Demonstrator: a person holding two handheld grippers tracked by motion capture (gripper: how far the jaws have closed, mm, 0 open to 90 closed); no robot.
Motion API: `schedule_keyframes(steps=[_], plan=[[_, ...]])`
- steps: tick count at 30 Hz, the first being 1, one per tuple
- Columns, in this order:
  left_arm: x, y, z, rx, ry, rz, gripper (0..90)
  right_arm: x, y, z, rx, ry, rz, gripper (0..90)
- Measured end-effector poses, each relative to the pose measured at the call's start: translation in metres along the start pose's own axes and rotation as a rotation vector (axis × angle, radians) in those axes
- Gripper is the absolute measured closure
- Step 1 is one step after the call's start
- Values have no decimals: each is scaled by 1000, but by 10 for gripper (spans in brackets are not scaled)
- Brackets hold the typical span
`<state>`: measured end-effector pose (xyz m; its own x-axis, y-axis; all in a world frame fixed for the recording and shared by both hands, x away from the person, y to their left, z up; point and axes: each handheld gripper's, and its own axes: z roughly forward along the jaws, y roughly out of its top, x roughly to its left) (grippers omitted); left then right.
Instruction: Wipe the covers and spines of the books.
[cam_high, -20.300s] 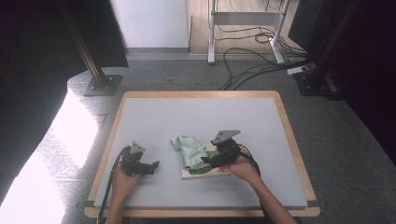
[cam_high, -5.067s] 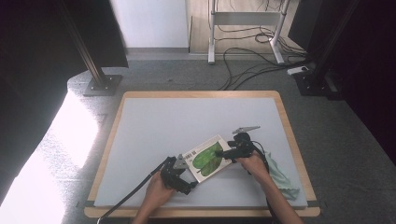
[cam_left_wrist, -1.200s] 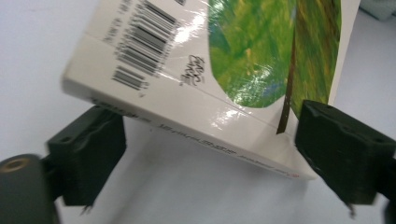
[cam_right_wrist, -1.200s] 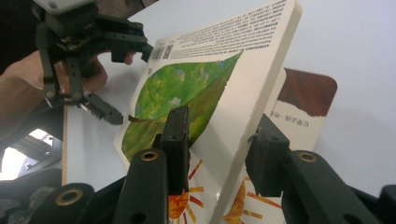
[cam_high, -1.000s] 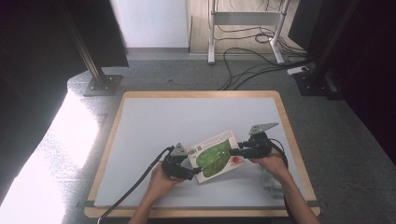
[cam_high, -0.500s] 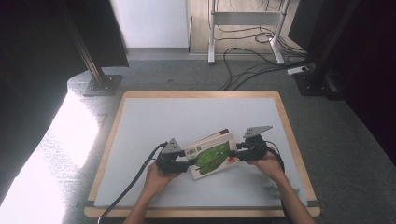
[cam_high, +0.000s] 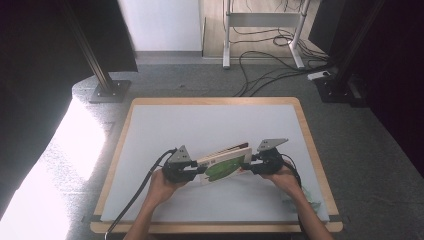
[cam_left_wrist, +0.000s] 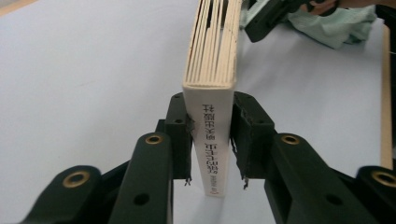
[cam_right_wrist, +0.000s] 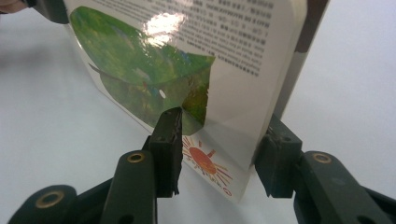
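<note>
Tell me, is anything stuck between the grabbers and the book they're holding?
No, nothing visible is in the way. The left gripper has its jaws pressed straight on the book at its spine end, and the right gripper holds the opposite edge directly. The green cloth lies off to the side on the table.

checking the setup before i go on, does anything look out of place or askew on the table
The book is off the mat, tilted, held between the left gripper and right gripper. A crumpled green cloth lies loose near the table's edge.

Bright glare floods floor at left; room edges dark; glossy book cover (cam_right_wrist: 187, 51) reflects light.
</note>
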<state>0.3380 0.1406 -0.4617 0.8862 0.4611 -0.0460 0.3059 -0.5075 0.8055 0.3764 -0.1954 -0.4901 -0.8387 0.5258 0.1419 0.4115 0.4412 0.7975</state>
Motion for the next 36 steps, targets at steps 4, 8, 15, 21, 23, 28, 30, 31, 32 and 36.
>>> schedule_keyframes(steps=[4,8,15,21,23,28,30,31,32,36], plan=[[5,-1,-1,-5,-41,19,735,0,1,1,-11,-13,2,515],[6,0,-3,-4,-35,33,748,0,4,0,-10,-40,-7,476],[10,1,-10,-7,-2,40,749,-4,7,-9,-46,-85,-7,387],[12,0,-10,8,-8,66,747,-5,17,-6,-84,-89,-4,339],[12,0,-10,13,-8,72,746,-5,21,-2,-80,-85,-16,328],[14,-1,-10,31,-7,79,743,-6,30,4,-93,-67,-23,324],[14,-1,-10,31,0,77,740,-6,33,5,-101,-38,-22,387],[15,-1,-10,30,5,74,739,-5,33,5,-100,-34,-21,393],[16,-1,-10,29,7,68,736,-4,34,5,-93,-44,-23,414],[18,-1,-10,32,54,77,717,-4,33,0,-92,-49,-11,502]])
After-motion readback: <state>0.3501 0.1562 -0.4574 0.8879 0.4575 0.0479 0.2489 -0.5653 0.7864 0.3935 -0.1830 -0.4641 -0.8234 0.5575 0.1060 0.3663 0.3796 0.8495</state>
